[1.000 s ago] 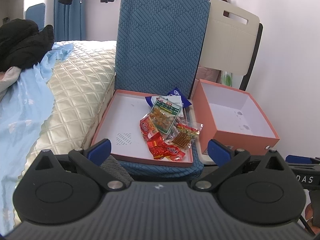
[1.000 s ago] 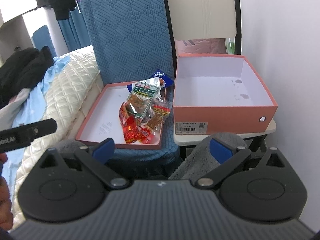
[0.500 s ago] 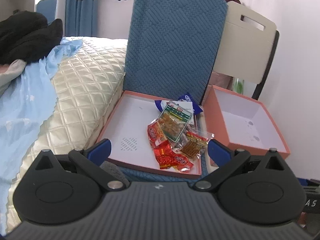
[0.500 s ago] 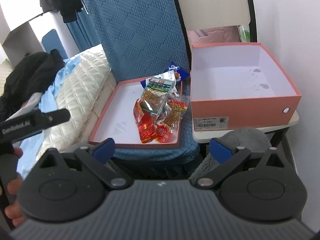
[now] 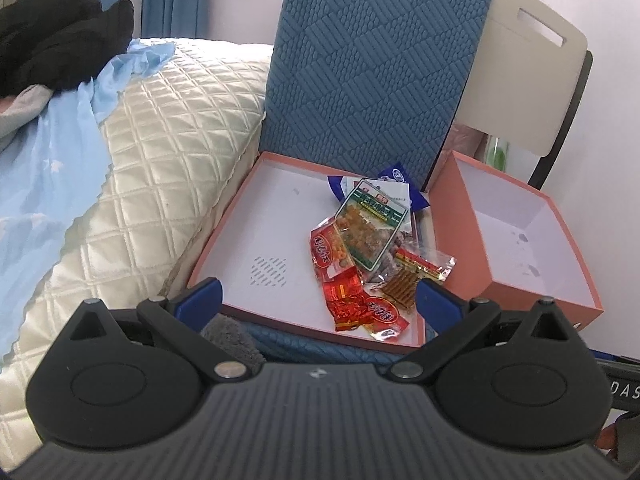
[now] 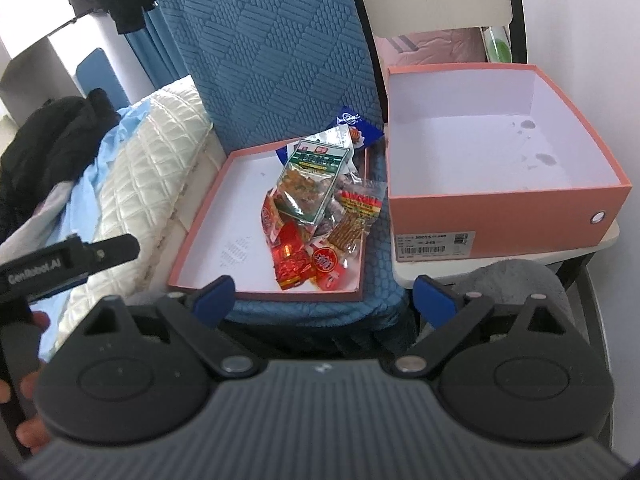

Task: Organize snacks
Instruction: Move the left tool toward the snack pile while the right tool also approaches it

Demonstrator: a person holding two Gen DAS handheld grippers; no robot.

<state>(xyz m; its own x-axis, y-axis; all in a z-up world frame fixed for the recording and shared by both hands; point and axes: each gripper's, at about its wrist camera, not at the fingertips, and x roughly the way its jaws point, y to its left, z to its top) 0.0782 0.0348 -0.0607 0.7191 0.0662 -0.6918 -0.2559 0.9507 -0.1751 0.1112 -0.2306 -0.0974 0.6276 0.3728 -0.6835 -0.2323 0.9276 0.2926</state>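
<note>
A pile of snack packets (image 5: 370,252) lies in the right half of a shallow salmon box lid (image 5: 256,216) on a blue chair seat. The pile holds a green-labelled packet (image 6: 310,184), red packets (image 6: 294,258), a packet of brown sticks (image 6: 354,218) and a blue packet (image 6: 354,126). An empty deep salmon box (image 6: 500,184) stands to the right of the lid, also in the left wrist view (image 5: 532,240). My left gripper (image 5: 318,300) is open, just short of the lid's near edge. My right gripper (image 6: 322,294) is open, in front of the chair's edge.
The blue textured chair back (image 5: 372,64) rises behind the lid. A beige chair (image 5: 532,68) carries the deep box. A quilted cream bed (image 5: 152,140) with a light blue sheet and black clothes lies to the left. A white wall is on the right.
Both grippers have moved forward toward the chair, so the lid, snacks and box look larger. The left view has shifted right. Both stay open and empty.
</note>
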